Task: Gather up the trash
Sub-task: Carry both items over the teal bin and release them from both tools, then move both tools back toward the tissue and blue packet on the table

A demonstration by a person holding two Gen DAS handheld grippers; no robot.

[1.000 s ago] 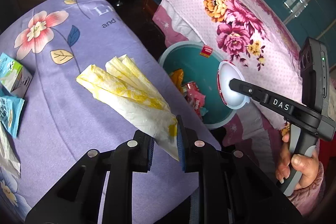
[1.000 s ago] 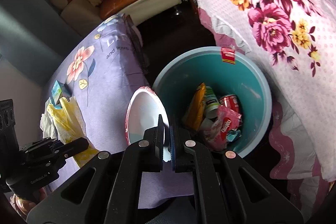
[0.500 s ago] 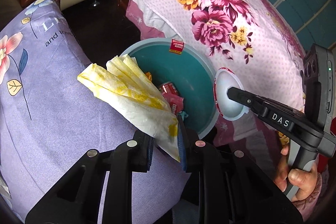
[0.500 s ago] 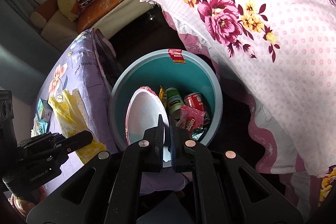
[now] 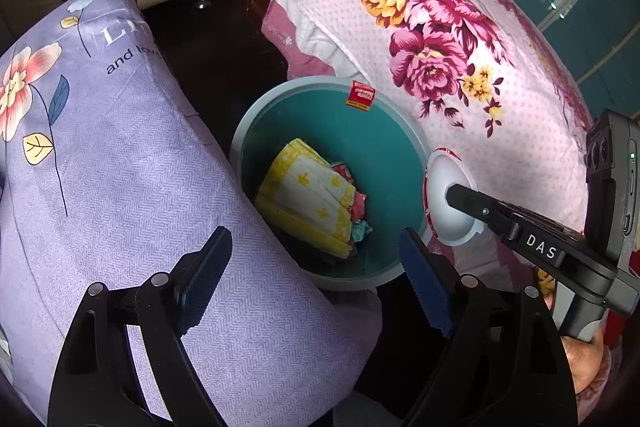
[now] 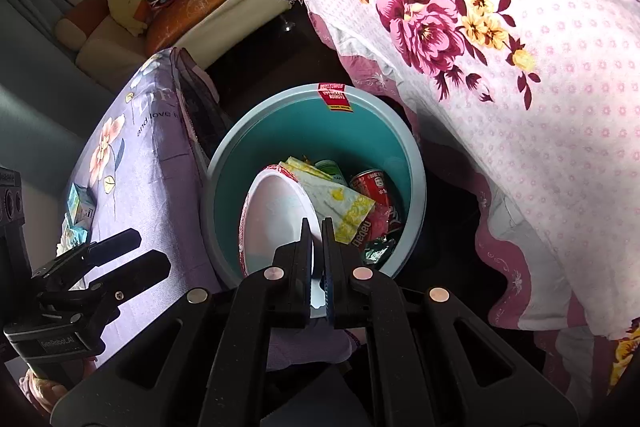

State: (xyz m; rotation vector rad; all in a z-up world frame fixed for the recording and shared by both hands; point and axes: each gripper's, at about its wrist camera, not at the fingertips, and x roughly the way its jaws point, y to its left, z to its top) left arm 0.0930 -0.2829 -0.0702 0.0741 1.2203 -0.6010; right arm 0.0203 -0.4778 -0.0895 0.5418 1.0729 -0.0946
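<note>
Our left gripper (image 5: 314,267) has just opened and stands empty; the yellow wrapper (image 5: 308,201) it held now lies inside the teal bin (image 5: 396,151). Our right gripper (image 6: 318,267) stays clamped on the paper bowl (image 6: 276,215), over the rim, next to drop.

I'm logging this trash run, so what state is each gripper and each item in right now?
Left gripper: open, holding nothing.
Right gripper: shut on the white paper bowl with red rim, above the bin.
Yellow-and-white paper wrapper: lying loose in the bin.
Round teal plastic bin: upright, partly filled.
Red soda can: inside the bin.
</note>
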